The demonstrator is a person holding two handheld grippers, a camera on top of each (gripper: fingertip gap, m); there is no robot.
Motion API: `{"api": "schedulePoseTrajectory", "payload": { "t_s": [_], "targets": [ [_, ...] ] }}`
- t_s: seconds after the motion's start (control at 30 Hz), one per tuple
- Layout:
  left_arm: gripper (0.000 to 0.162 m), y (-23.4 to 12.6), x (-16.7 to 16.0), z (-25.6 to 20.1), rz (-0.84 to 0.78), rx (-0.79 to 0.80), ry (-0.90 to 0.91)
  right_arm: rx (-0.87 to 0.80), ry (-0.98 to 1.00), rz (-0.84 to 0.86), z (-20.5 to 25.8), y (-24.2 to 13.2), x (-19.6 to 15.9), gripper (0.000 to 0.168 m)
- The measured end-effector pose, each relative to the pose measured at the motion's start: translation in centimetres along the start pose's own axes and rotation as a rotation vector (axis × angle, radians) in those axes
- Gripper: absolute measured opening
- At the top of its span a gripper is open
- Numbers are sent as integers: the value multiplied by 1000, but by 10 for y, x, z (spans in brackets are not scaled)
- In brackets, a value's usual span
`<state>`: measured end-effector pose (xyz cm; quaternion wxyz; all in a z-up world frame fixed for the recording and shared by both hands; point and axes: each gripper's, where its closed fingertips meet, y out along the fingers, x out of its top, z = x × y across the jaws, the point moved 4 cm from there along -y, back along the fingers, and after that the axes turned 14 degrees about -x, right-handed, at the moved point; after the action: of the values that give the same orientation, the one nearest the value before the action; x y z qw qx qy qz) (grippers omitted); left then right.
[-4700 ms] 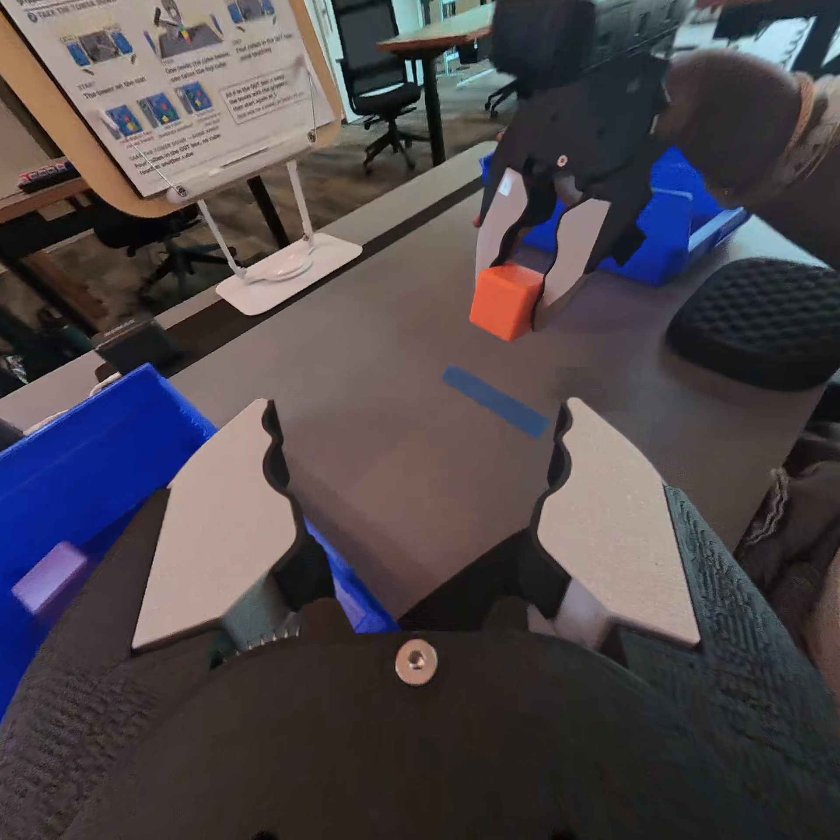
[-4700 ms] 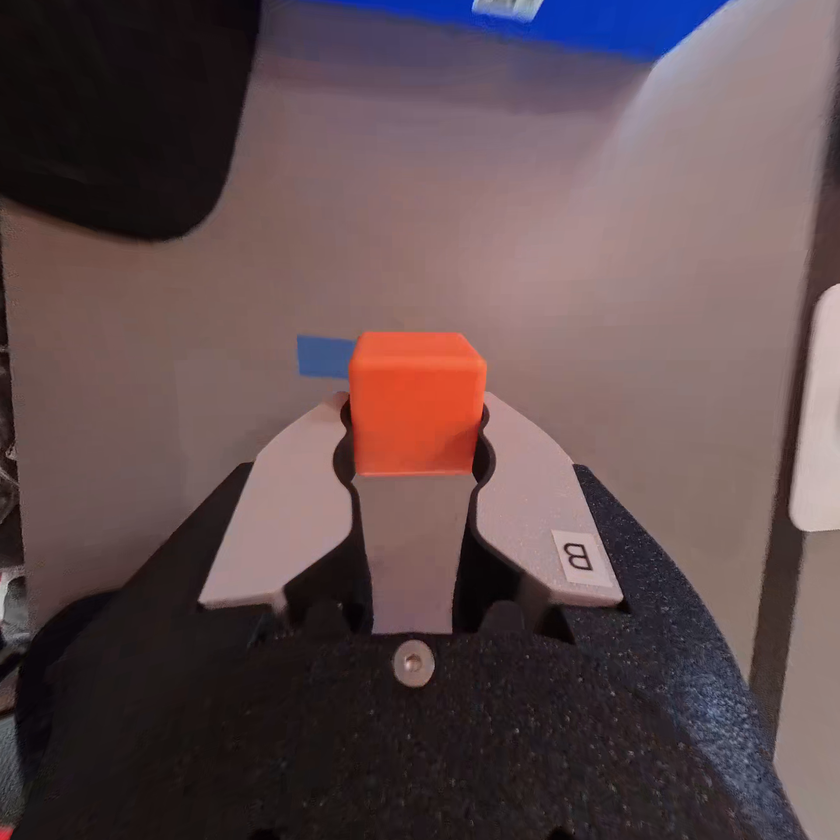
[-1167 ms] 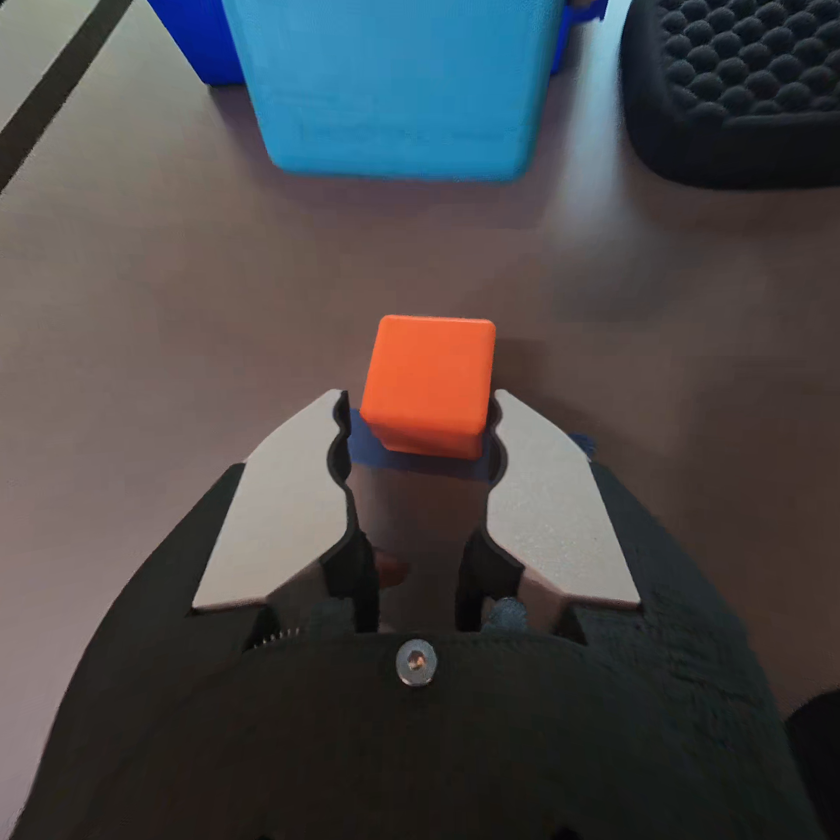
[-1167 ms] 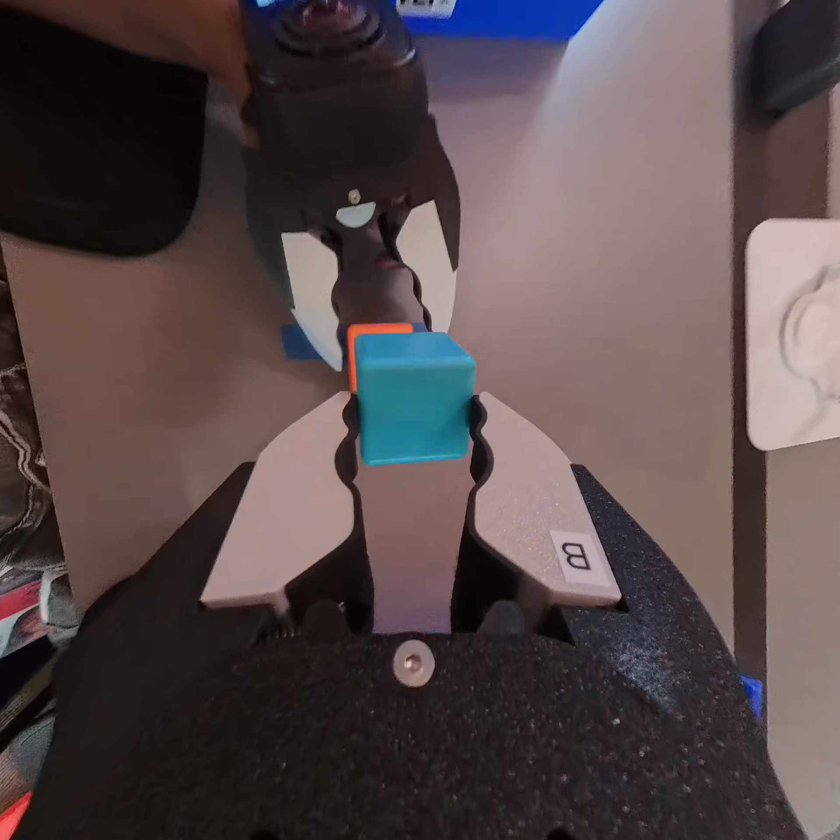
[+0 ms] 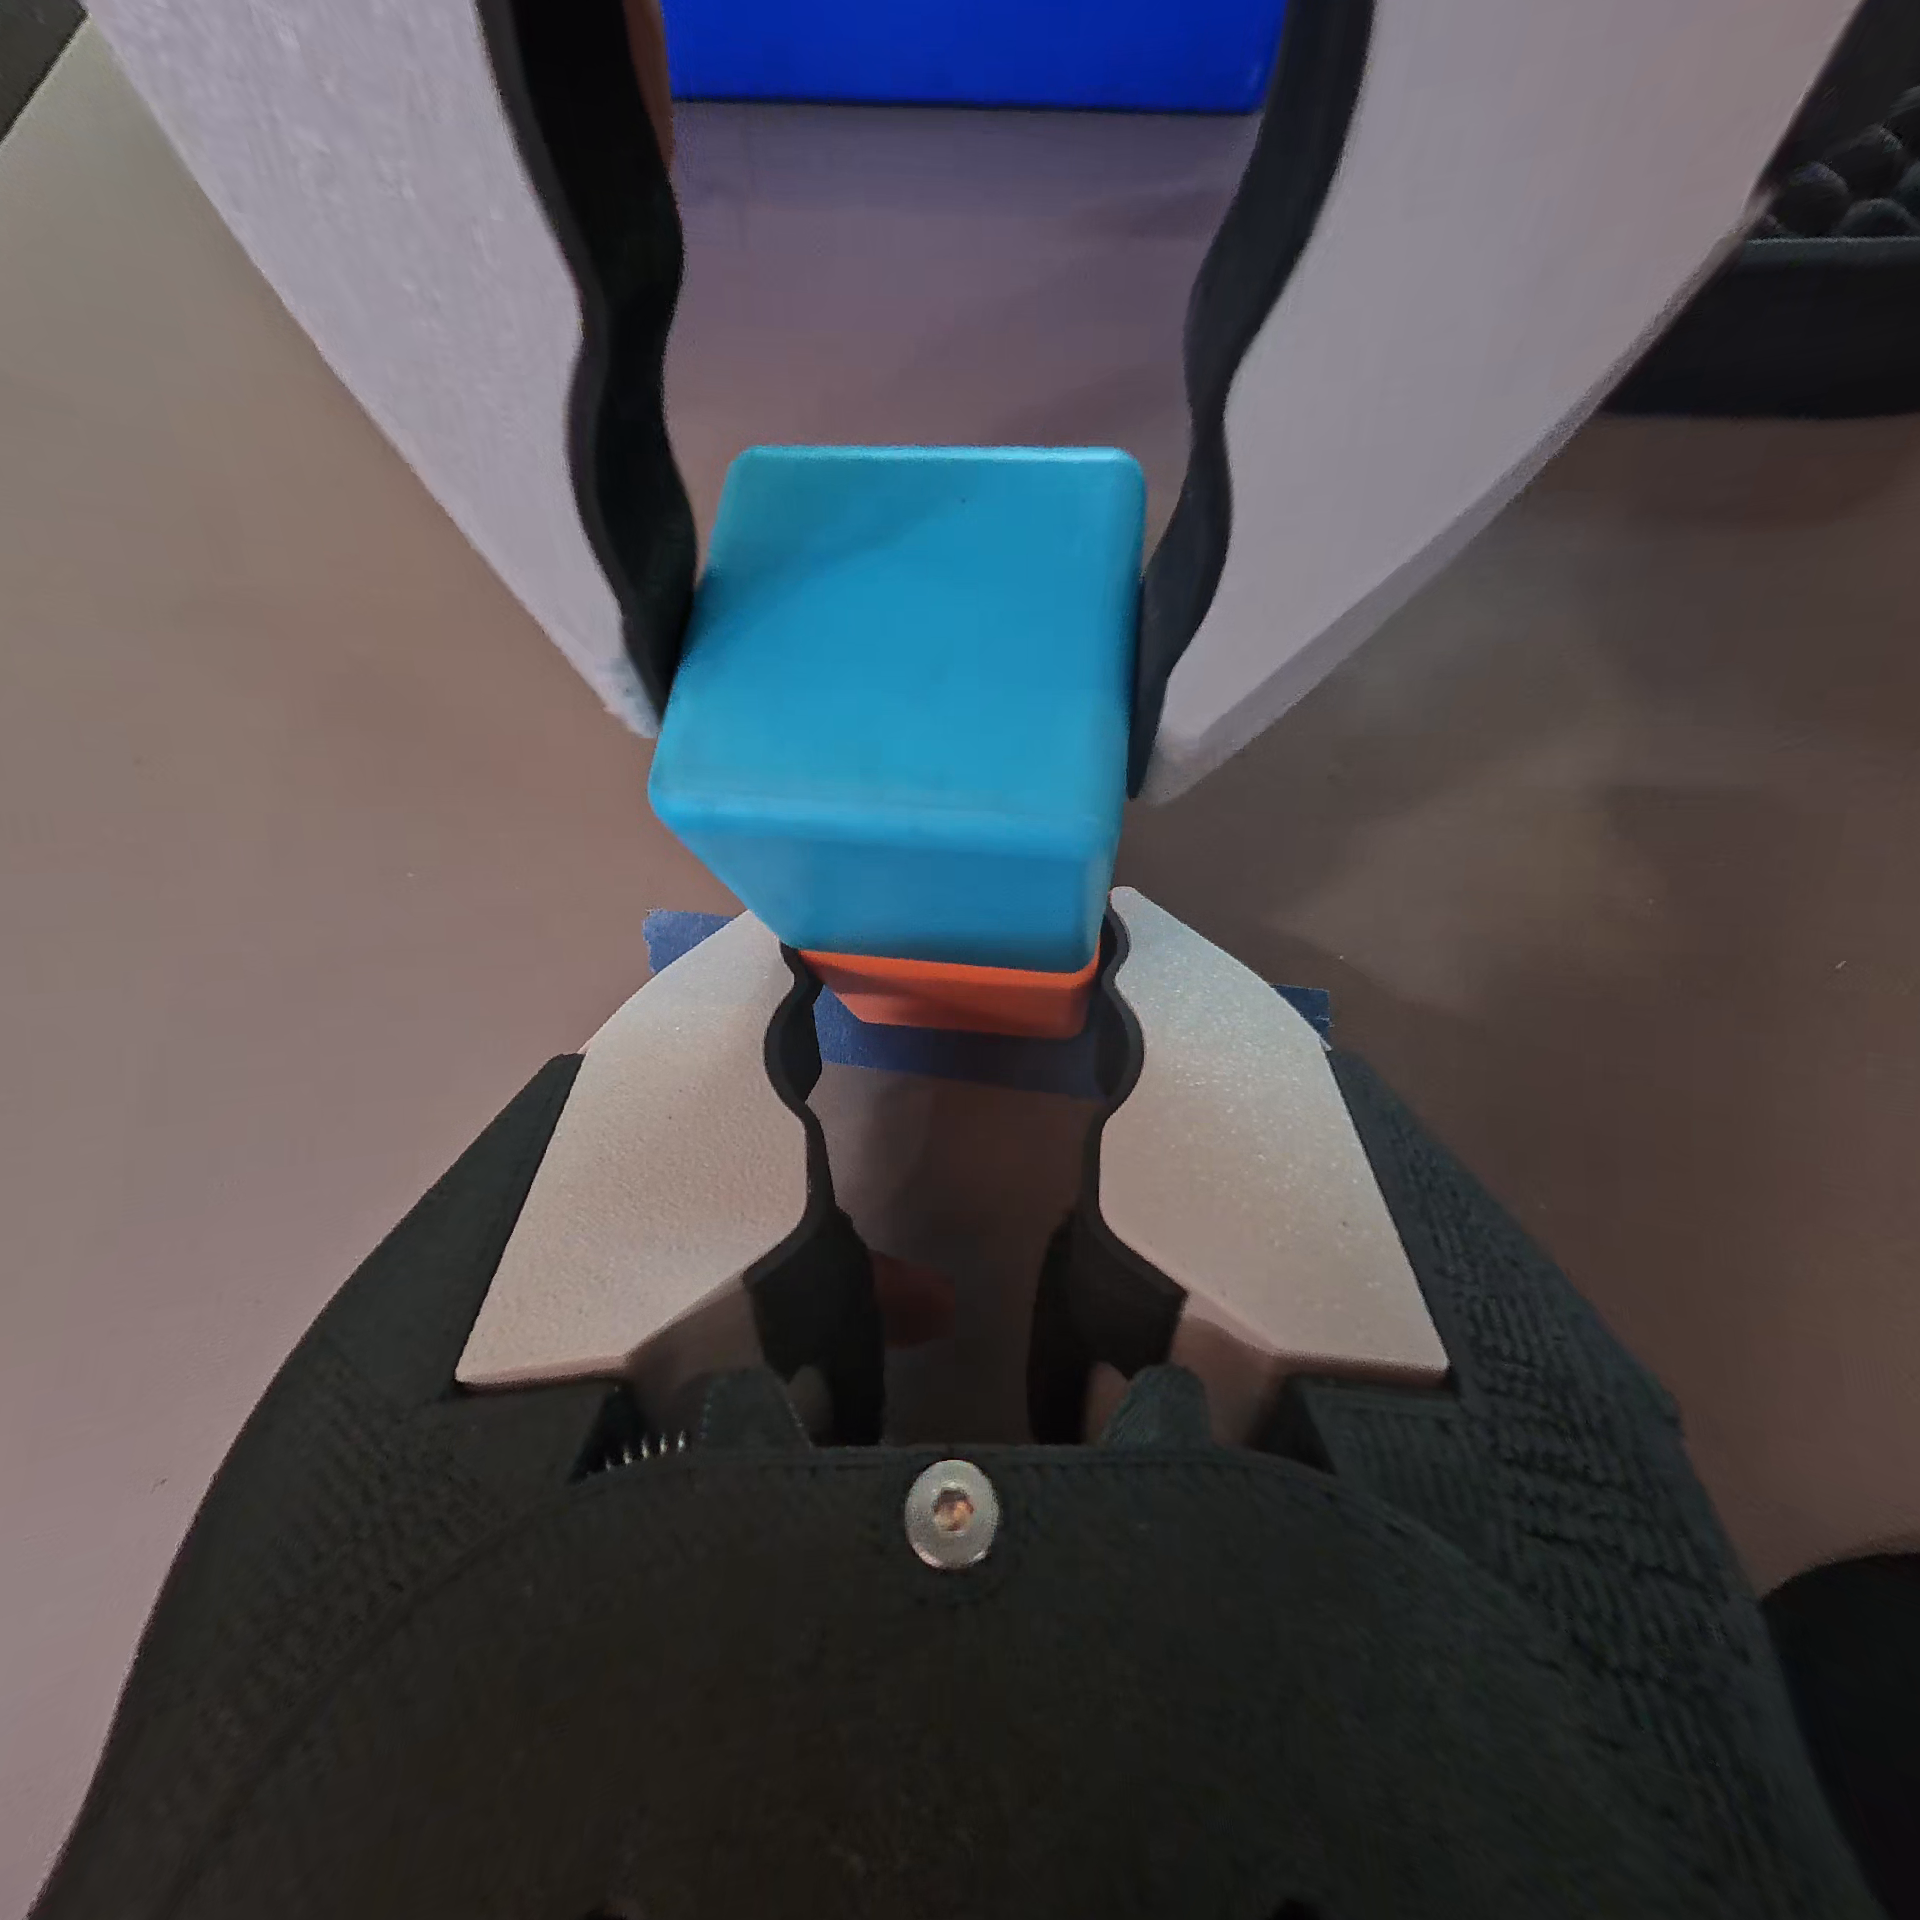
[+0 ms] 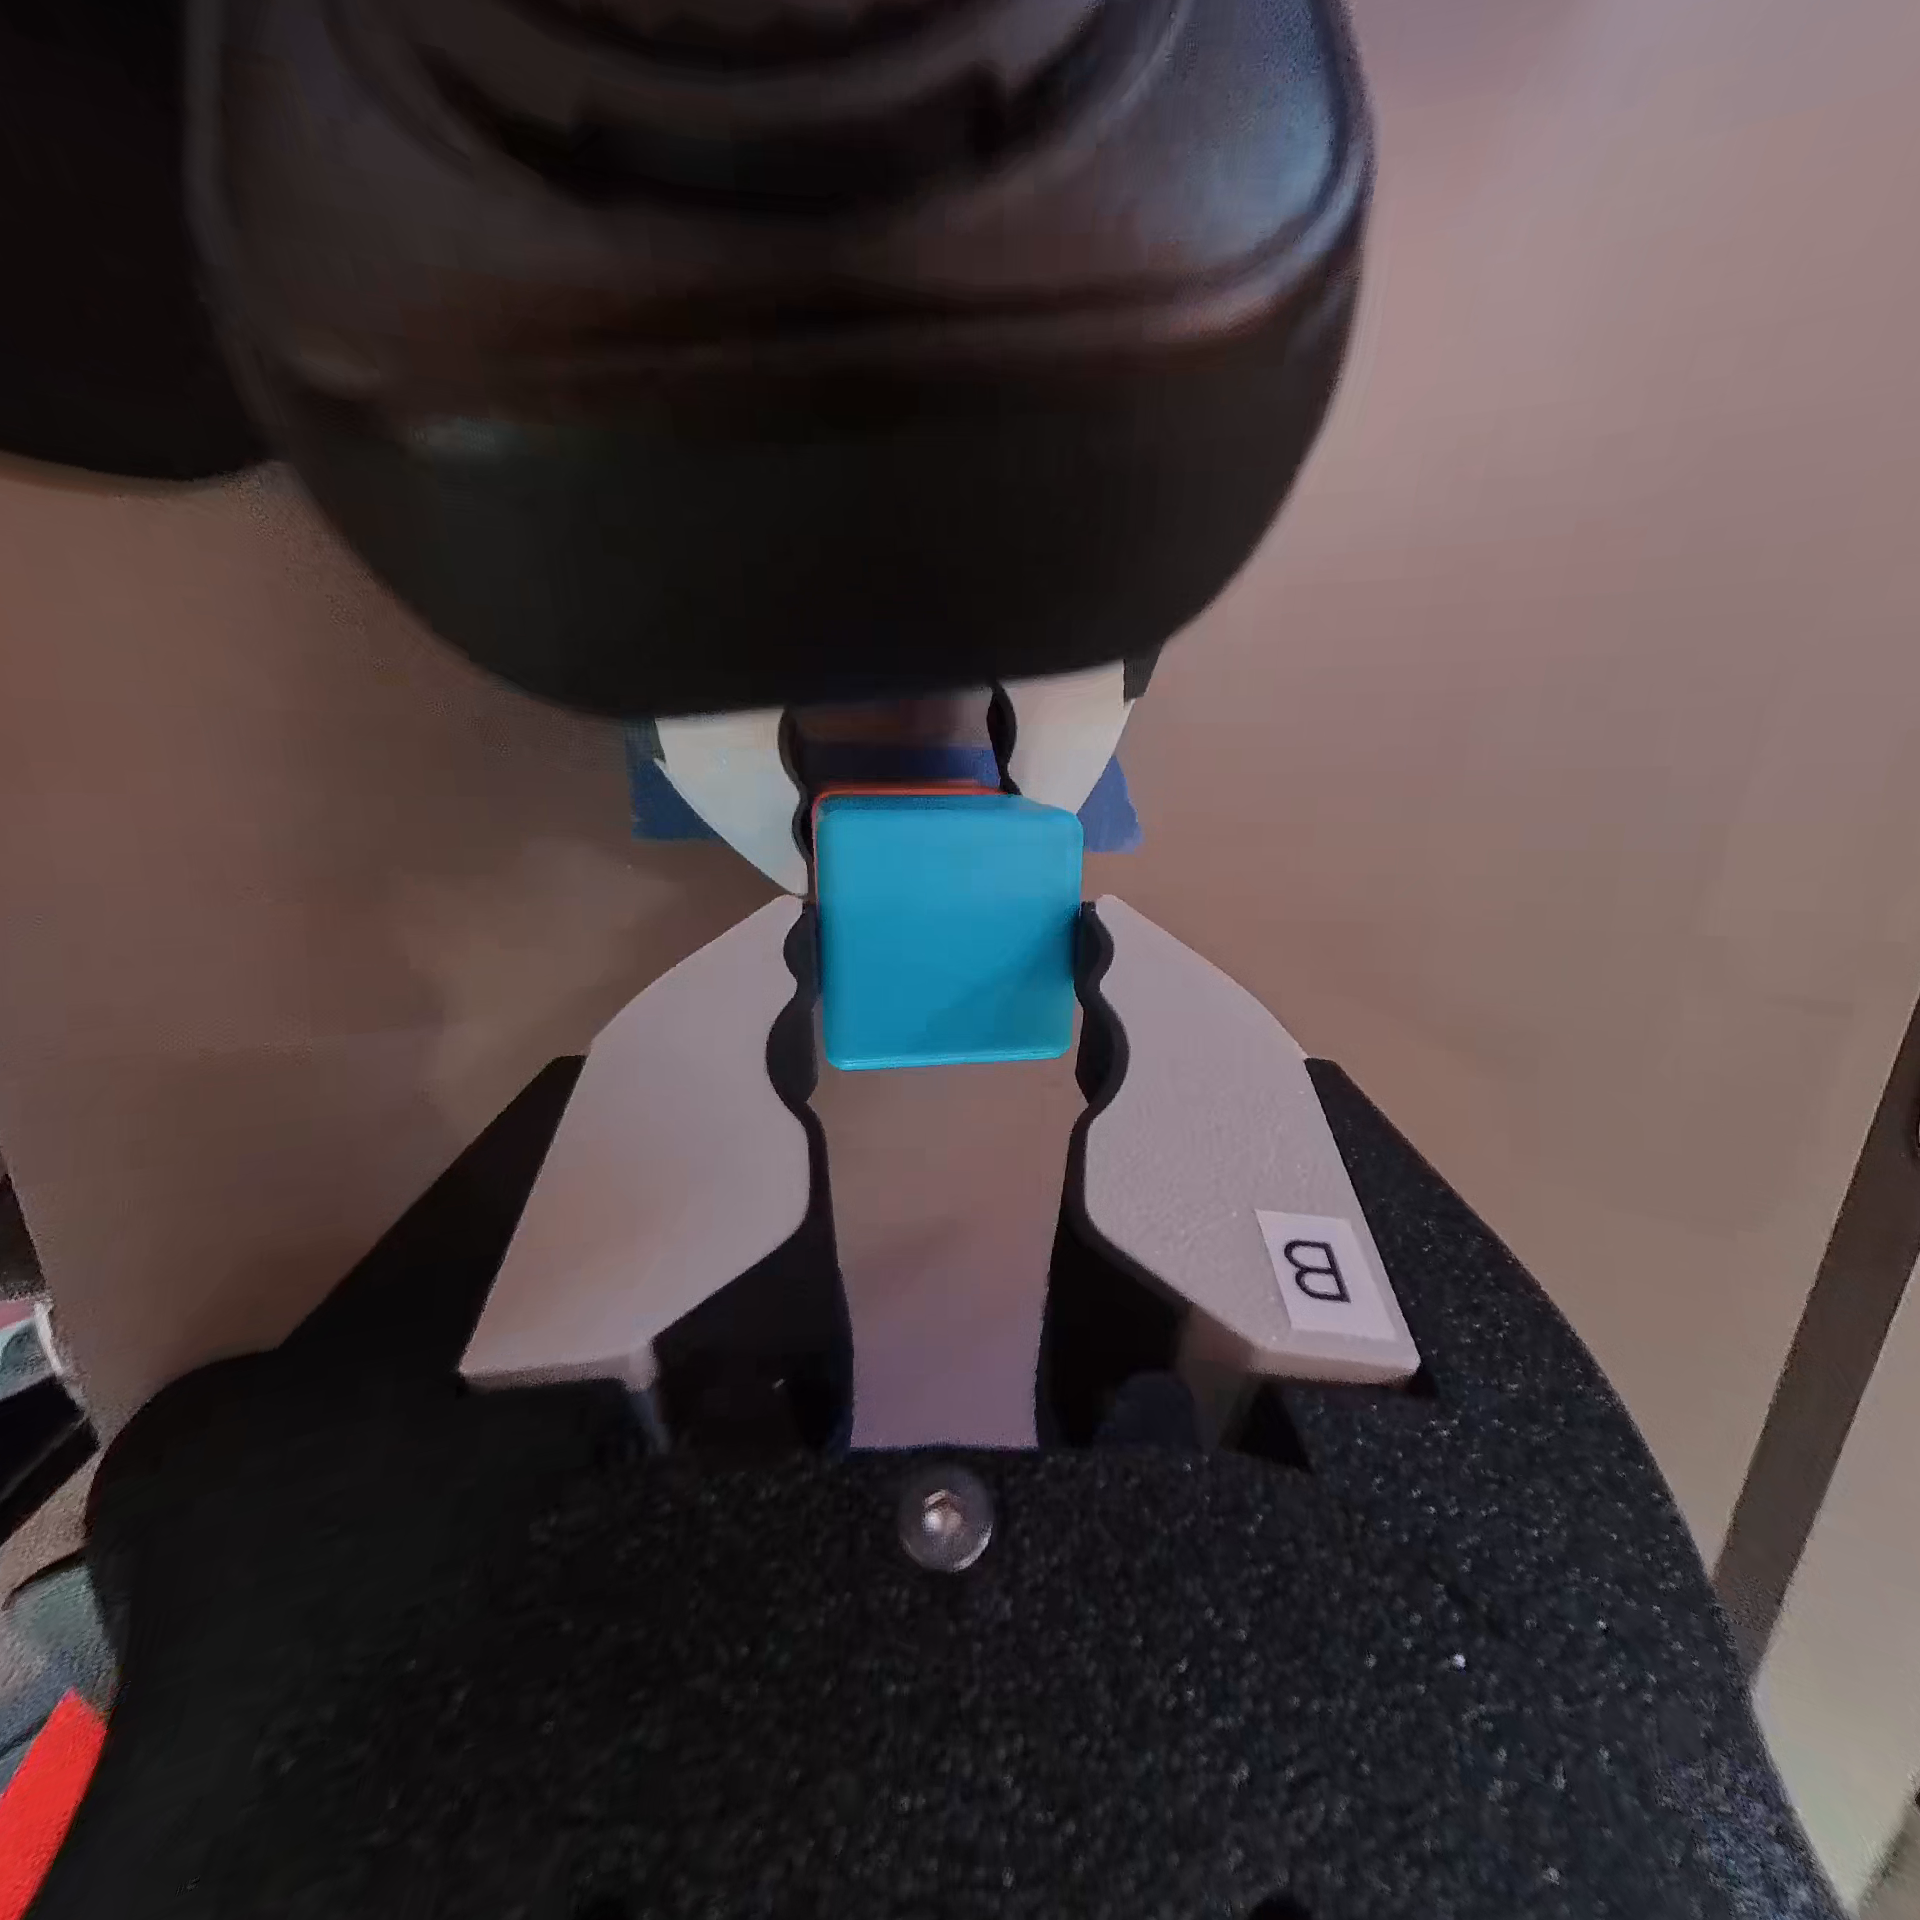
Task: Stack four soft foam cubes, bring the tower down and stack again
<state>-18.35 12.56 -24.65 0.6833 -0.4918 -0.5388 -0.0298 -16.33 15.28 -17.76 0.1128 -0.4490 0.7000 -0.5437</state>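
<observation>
- Nearest in the left wrist view, the left gripper (image 5: 951, 971) has its fingers set either side of an orange cube (image 5: 951, 997) (touching or only bracketing, I cannot tell).
- That orange cube rests on a strip of blue tape (image 5: 956, 1060) on the grey table (image 5: 260, 831).
- A second ago the blue cube (image 5: 894, 686) hung farther off; now it sits on the orange one, pinched by the right gripper (image 6: 945, 971).
- So the tower's second level looks placed but not released, with two cubes left.
- Farthest off, a blue bin (image 5: 966, 52) lies past the right gripper's fingers (image 5: 364, 312).
</observation>
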Motion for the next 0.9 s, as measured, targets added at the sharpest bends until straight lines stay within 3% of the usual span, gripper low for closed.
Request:
{"api": "schedulePoseTrajectory", "payload": {
  "t_s": [0.03,0.2,0.3,0.47,0.83,0.9],
  "targets": [
    [50,0,0,0,1,2,3,0,28,-76,-1,-1,1,47],
    [51,0,0,0,1,11,-1,10,344,-746,-3,-19,-3,89],
    [51,0,0,0,1,11,-1,-7,529,-1038,1,-27,-20,81],
    [51,0,-1,0,1,10,-1,-18,443,-874,13,8,-36,83],
    [51,0,-1,0,1,12,0,30,483,-847,12,14,-34,48],
    [51,0,-1,0,4,16,2,26,476,-844,12,14,-34,48]
  ]
}}
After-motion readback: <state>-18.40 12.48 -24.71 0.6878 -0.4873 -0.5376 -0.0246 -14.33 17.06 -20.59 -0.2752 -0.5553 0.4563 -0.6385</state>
